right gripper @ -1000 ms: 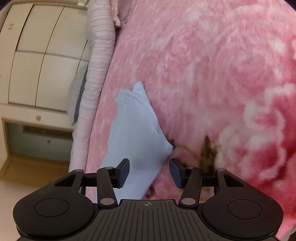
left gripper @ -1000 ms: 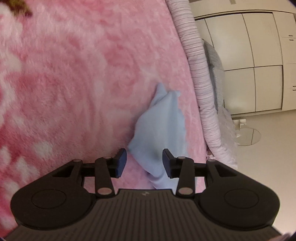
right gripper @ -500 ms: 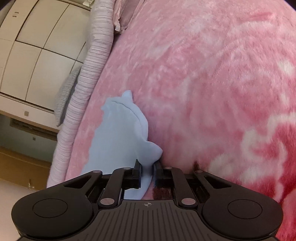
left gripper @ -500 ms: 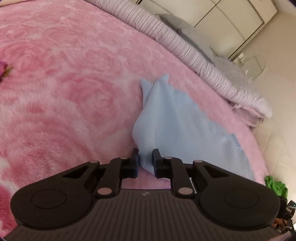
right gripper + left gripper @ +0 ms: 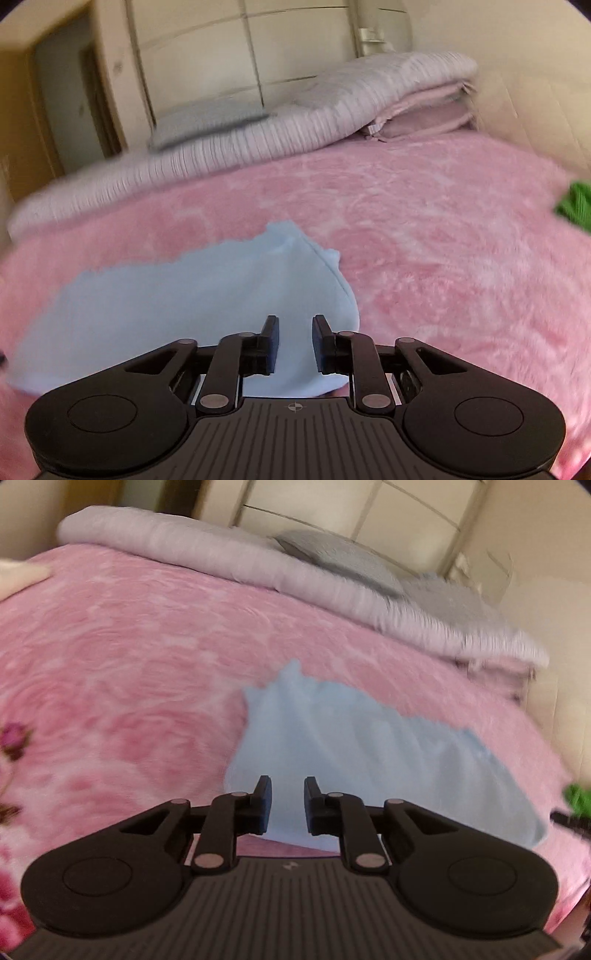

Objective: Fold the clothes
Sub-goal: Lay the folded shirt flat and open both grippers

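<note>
A light blue garment (image 5: 369, 753) lies folded on the pink floral blanket (image 5: 129, 664). In the left wrist view my left gripper (image 5: 286, 797) is open, its fingers just above the garment's near left corner, holding nothing. In the right wrist view the same garment (image 5: 177, 295) lies at the lower left, and my right gripper (image 5: 294, 338) is open over its near right corner, holding nothing. Both views are blurred by motion.
A rolled striped quilt (image 5: 258, 565) with a grey pillow (image 5: 332, 557) lies along the bed's far edge, white wardrobes behind. A green cloth (image 5: 576, 203) lies at the right on the blanket (image 5: 443, 240); it also shows in the left wrist view (image 5: 578, 801).
Both grippers shut on the blue garment's corners half a second ago, then opened and let go. Both views have swung upward and the garment lies spread wider.
</note>
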Available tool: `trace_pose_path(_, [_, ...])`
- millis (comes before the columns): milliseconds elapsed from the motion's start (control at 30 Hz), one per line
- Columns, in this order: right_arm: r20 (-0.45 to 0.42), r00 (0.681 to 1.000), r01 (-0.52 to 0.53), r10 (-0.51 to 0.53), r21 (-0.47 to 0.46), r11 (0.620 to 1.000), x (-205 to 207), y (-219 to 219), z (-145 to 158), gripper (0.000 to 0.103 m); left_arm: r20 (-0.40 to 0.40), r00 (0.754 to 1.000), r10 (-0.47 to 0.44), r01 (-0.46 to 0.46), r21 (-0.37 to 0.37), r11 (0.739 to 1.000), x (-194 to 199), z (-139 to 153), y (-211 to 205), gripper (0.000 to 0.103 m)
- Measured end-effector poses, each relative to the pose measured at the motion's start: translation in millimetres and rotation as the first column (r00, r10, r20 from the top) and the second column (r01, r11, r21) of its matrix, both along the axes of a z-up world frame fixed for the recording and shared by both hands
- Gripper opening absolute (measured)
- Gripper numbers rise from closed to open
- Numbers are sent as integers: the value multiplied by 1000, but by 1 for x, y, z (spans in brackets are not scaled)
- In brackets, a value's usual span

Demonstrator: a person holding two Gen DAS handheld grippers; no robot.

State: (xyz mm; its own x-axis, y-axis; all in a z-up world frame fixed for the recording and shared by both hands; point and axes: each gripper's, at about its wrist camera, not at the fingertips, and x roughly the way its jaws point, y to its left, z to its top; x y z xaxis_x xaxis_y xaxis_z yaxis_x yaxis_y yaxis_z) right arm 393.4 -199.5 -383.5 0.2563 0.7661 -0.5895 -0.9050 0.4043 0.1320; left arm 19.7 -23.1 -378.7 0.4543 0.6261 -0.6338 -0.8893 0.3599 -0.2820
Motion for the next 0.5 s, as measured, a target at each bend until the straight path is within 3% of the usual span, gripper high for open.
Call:
trace_pose_path(100, [44, 999, 31, -26, -115, 993, 3, 5, -25, 20, -89, 996, 20, -21, -13, 1000, 15, -14, 11, 15])
trace_pose_path(167, [86, 994, 77, -68, -106, 991, 9, 1, -37, 22, -137, 990, 29, -31, -16, 999, 22, -19, 14, 17])
trace_pose_path(200, [85, 993, 90, -82, -99, 991, 14, -6, -39, 29, -159, 987, 29, -32, -15, 999, 25, -16, 12, 17])
trace_pose_path(333, [-49, 985, 162, -167, -87, 983, 24, -25, -27, 30, -248, 968, 48, -53, -11, 999, 32, 0, -8, 20])
trace_pose_path(500, [-76, 980, 174, -183, -110, 979, 7, -48, 1, 30, -249, 968, 38, -53, -54, 997, 39, 12, -42, 26])
